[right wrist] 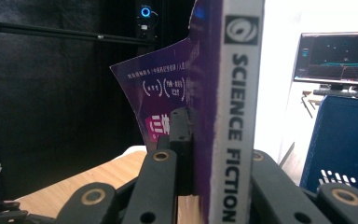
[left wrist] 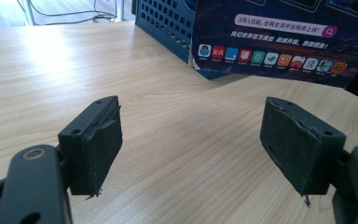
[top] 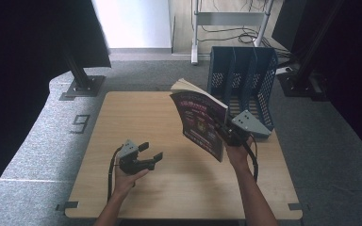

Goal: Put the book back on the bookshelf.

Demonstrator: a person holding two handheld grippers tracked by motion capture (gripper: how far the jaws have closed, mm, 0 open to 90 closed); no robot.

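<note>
We see the right gripper (top: 227, 133) clamped on the spine edge of a purple magazine (top: 201, 123), holding it up in the air above the desk (top: 136, 122), tilted, just in front of the blue file rack (top: 243, 82) that stands at the far right corner. In the right gripper view the white spine (right wrist: 237, 116) reads "SCIENCE FICTION" between the black jaws. The left gripper (top: 150, 154) hovers low over the desk near the front left, jaws spread wide with nothing between them.
</note>
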